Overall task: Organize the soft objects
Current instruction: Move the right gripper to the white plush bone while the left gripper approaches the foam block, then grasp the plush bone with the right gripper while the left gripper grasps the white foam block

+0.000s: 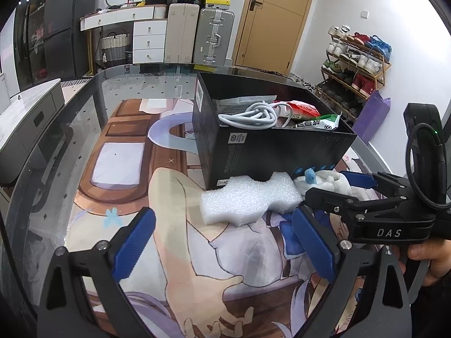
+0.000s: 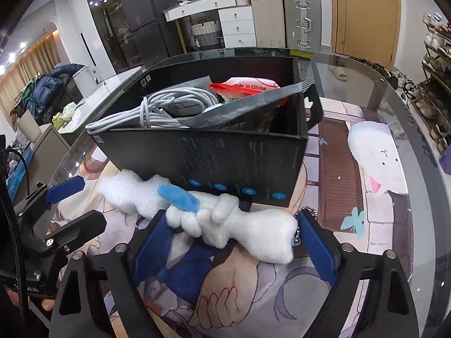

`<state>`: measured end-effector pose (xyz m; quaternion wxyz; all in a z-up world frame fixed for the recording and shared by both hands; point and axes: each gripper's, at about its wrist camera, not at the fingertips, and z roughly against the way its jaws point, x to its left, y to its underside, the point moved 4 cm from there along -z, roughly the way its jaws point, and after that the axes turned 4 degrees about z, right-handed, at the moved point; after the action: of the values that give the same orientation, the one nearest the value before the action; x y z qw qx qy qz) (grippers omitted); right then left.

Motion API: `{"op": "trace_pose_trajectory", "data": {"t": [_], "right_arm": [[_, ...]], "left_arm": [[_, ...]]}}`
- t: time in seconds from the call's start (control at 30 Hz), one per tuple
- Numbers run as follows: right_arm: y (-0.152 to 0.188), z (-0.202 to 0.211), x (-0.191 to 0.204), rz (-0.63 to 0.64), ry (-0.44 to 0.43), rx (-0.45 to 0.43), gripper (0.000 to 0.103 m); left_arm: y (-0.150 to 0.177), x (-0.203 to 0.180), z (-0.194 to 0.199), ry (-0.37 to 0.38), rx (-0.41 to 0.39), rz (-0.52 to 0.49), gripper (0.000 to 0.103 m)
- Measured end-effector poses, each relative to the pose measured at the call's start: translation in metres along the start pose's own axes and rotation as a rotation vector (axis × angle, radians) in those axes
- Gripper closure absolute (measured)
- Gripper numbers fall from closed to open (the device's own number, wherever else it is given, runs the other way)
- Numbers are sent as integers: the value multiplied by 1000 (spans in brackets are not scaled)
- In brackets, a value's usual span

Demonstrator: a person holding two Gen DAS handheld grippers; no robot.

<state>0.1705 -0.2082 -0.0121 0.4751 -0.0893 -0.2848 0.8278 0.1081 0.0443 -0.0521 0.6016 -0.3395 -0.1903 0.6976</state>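
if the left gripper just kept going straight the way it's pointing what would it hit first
Most likely the white foam block, which lies on the mat just ahead of the open left gripper, roughly in line with the gap between its fingers. The black box stands right behind the foam. Depth is hard to judge, so it might meet the mat first.

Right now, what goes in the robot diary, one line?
right gripper: around plush toy | left gripper: open, empty | foam block: beside black box

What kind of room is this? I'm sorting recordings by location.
Most likely a lived-in home, perhaps an entrance or dining area: a wooden shoe rack full of sneakers, hard-shell suitcases stacked by a tan interior door, and a white chest of drawers behind the round glass table.
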Motion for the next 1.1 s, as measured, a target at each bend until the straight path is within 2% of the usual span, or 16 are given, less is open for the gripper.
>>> {"op": "trace_pose_trajectory", "data": {"t": [0.07, 0.27, 0.63, 0.77, 1.1], "right_arm": [[3, 2, -1, 2, -3, -5, 18], [17, 15, -4, -1, -5, -30, 19], [43, 58, -9, -53, -46, -156, 19], [48, 65, -10, -54, -47, -172, 19], [55, 80, -18, -60, -38, -189, 18]], "left_arm": [[0, 0, 0, -3, -3, 0, 5], [1, -2, -3, -16, 1, -17, 5], [2, -15, -6, -51, 28, -70, 5], [1, -24, -13, -40, 54, -64, 5], [-8, -34, -34, -65, 104, -16, 5]]}}
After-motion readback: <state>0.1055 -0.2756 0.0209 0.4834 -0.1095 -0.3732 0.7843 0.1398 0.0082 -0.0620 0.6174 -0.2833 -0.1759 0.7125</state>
